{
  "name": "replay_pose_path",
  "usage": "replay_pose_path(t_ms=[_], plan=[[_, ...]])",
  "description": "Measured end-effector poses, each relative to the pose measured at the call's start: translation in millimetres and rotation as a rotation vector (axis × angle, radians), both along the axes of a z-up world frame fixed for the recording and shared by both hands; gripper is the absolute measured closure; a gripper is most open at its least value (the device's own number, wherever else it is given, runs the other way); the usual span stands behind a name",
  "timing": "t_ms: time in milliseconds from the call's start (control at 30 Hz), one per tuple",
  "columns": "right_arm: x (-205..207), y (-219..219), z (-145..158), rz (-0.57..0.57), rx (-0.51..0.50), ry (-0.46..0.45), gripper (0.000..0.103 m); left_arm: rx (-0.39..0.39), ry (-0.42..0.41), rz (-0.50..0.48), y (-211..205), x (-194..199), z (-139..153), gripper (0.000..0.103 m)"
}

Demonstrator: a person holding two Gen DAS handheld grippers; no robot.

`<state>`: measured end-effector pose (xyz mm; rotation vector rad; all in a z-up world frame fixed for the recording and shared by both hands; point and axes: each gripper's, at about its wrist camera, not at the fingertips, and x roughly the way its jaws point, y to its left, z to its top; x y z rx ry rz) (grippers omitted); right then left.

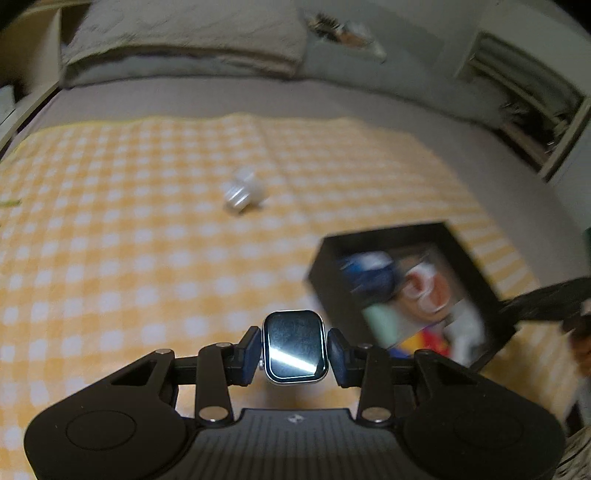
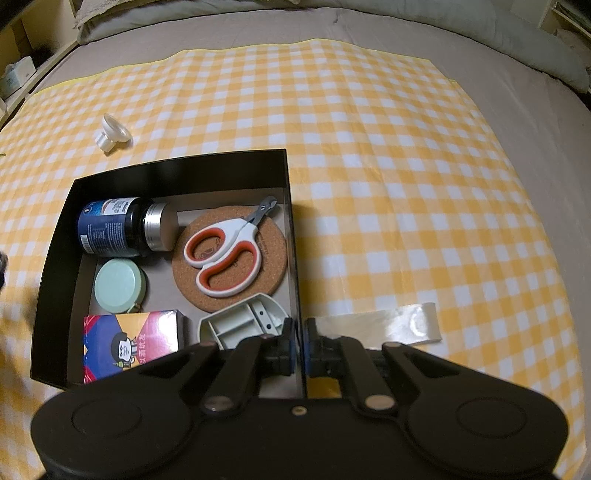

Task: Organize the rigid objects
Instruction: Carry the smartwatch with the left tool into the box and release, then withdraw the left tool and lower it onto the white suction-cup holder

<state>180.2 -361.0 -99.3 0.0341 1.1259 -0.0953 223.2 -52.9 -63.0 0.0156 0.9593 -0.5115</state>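
Observation:
My left gripper (image 1: 294, 349) is shut on a smartwatch body (image 1: 294, 345) with a dark glossy screen, held above the yellow checked cloth (image 1: 129, 240). The black box (image 1: 458, 258) lies to its right, blurred. My right gripper (image 2: 300, 341) is shut on the box's right wall (image 2: 291, 229). Inside the box lie a dark blue jar (image 2: 110, 230), a cork coaster (image 2: 266, 258) with orange-white nail clippers (image 2: 225, 254) on it, a green round tin (image 2: 118, 284), a colourful card box (image 2: 129, 343) and a grey plastic part (image 2: 243, 325). A small white plastic piece (image 2: 112, 134) (image 1: 243, 192) rests on the cloth outside.
A clear plastic strip (image 2: 391, 325) lies on the cloth right of the box. The cloth covers a grey bed (image 2: 332, 26) with pillows (image 1: 184, 33) at the far end. Shelves (image 1: 524, 96) stand at the far right.

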Motion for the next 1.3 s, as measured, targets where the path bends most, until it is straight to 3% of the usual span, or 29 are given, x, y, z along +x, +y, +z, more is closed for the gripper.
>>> replay_pose_path(t_ms=[133,300,500,800,833,900,933,967,1167,1300], plan=[[0.2,0.4,0.0,-0.003,0.006,-0.002,0.098,-0.064,-0.013,-0.049,-30.3,-1.6,17.0,0.063],[-0.5,0.0,-0.8,-0.001,0.005,0.000,0.098,-0.097,0.028,-0.092,-76.4,-3.1,13.9,0.063],[-0.7,0.1,-1.0,-0.002,0.010,-0.003,0.099,-0.057,0.087,-0.104,-120.6,3.5,-8.6,0.063],[-2.8,-2.6,1.7,-0.003,0.024,-0.010,0.099,-0.025,0.135,-0.082,-147.0,20.7,-32.3,0.062],[-2.8,-2.7,2.2,-0.002,0.023,-0.009,0.099,-0.024,0.139,-0.083,-148.4,21.2,-33.5,0.060],[-3.4,-2.6,2.1,-0.002,0.026,-0.009,0.099,-0.013,0.147,-0.092,-149.9,21.1,-35.6,0.037],[-3.4,-2.5,2.0,-0.002,0.026,-0.009,0.099,-0.004,0.151,-0.088,-150.1,21.1,-36.8,0.018],[-4.1,-2.2,1.7,-0.003,0.029,-0.008,0.099,0.007,0.154,-0.075,-149.4,20.4,-37.5,0.012],[-4.8,-1.7,3.3,-0.002,0.033,-0.009,0.099,0.038,0.129,-0.098,-147.9,15.4,-32.9,0.000],[-5.5,-1.5,3.3,-0.001,0.033,-0.008,0.099,0.061,0.100,-0.098,-147.6,8.7,-27.5,0.000]])
